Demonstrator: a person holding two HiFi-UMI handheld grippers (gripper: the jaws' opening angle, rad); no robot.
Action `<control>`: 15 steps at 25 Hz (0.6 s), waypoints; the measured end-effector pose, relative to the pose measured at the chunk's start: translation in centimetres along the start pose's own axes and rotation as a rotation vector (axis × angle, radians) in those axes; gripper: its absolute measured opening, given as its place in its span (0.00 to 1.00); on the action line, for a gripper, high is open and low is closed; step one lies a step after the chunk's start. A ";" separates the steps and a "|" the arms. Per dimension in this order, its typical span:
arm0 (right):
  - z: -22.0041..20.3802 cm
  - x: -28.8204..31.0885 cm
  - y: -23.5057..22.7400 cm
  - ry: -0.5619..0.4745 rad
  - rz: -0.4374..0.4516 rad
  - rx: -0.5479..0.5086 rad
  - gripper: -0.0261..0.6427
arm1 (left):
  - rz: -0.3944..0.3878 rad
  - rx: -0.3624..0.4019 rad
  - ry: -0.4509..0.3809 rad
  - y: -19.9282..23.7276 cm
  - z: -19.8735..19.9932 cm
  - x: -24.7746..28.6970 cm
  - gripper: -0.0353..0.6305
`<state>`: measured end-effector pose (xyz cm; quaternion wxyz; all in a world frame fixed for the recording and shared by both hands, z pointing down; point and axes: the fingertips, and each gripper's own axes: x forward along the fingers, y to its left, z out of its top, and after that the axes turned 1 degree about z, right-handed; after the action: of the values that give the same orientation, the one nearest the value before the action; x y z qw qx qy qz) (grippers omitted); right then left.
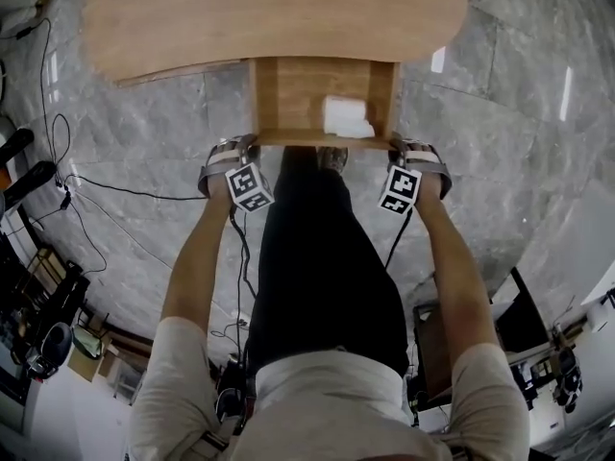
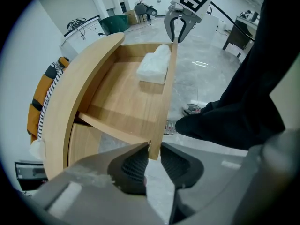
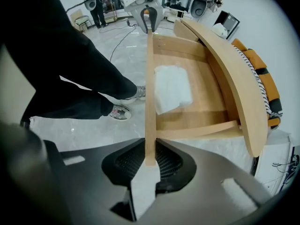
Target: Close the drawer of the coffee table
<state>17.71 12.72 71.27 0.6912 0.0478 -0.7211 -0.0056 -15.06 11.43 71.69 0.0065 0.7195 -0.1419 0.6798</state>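
Note:
The wooden coffee table has its drawer pulled out toward me, and a white folded cloth lies inside. My left gripper is at the left end of the drawer's front panel, my right gripper at the right end. In the left gripper view the panel's corner sits pinched in the left gripper. In the right gripper view the panel edge stands between the pads of the right gripper, both pressing on it. The cloth lies just behind the panel.
My legs in black trousers stand right in front of the drawer, shoes under its front. Cables trail over the grey marble floor at the left. An orange striped cushion lies beyond the table. Equipment stands at both lower corners.

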 end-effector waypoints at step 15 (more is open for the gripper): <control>-0.2 -0.3 -1.5 0.020 -0.035 0.003 0.15 | -0.001 0.022 -0.032 0.8 0.3 -0.1 0.21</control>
<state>18.00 11.23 70.87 0.6980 0.0614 -0.7133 -0.0160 -14.92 10.63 71.40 -0.0032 0.7303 -0.1342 0.6698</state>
